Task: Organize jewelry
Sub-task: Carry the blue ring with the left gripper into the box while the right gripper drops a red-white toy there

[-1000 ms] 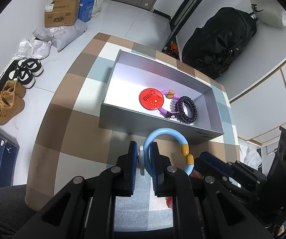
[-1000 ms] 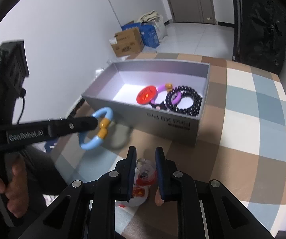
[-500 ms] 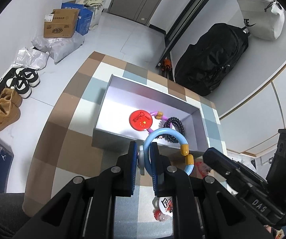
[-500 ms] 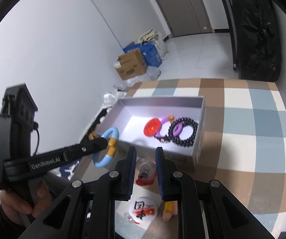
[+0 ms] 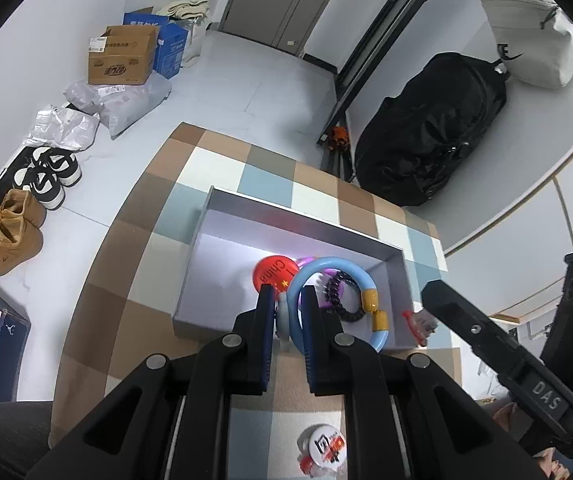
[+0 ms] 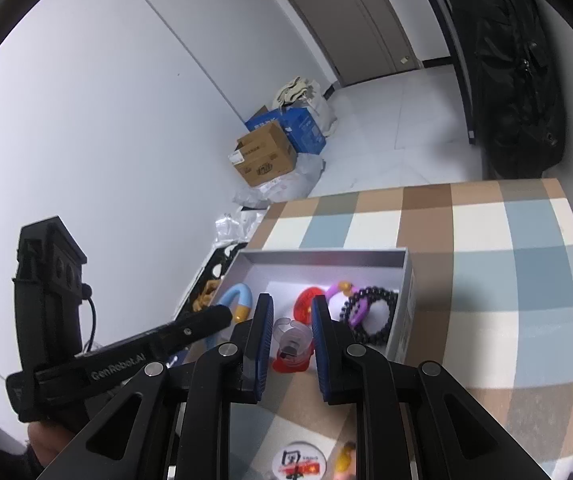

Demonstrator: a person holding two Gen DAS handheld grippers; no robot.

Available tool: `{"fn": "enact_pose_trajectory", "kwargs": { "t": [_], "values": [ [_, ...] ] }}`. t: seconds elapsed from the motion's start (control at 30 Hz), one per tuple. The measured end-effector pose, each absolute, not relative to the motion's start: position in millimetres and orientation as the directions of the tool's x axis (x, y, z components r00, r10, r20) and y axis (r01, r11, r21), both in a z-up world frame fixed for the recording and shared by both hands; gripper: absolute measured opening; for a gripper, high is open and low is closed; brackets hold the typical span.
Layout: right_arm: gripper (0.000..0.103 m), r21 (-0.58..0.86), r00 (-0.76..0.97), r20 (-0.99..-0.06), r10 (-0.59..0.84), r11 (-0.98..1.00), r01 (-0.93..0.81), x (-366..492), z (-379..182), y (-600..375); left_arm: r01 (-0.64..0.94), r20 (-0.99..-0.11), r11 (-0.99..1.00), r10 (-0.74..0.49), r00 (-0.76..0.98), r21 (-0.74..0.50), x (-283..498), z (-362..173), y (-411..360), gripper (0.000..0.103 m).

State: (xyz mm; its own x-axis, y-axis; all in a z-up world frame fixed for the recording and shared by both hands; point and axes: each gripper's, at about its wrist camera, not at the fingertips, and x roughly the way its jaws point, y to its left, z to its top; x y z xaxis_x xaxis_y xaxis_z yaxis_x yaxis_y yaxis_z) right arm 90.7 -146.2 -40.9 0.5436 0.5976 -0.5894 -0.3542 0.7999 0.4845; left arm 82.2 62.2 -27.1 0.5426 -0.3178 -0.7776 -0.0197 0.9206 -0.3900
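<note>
My left gripper (image 5: 288, 300) is shut on a light blue bangle (image 5: 360, 276) with yellow beads and holds it above the near edge of the grey box (image 5: 306, 224). The box holds a red badge (image 5: 272, 272), a purple ring and a black bead bracelet (image 5: 340, 300). My right gripper (image 6: 292, 320) is shut on a small clear and red trinket (image 6: 292, 346), held above the table beside the box (image 6: 326, 256). The left gripper's arm and the bangle (image 6: 238, 300) show in the right wrist view.
A white round badge (image 5: 324, 446) lies on the checked tablecloth (image 5: 126, 320) below the grippers; it also shows in the right wrist view (image 6: 300, 462) next to a small yellow piece (image 6: 346, 456). Shoes, cardboard boxes and a black bag (image 5: 426, 136) sit on the floor around the table.
Both grippers have risen and moved toward the box with their items. The blue bangle now hangs over the box's near edge, the trinket over the table beside the box.
</note>
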Motion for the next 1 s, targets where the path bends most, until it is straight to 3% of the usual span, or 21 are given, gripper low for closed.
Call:
{"fn": "enact_pose_trajectory", "kwargs": {
  "t": [1.0],
  "values": [
    [0.021, 0.554, 0.503, -0.626, 0.596, 0.794, -0.251, 139, -60, -158, -0.02, -0.811, 0.901, -0.379, 0.446, -0.432, 121, -46, 47, 0.009]
  ]
}}
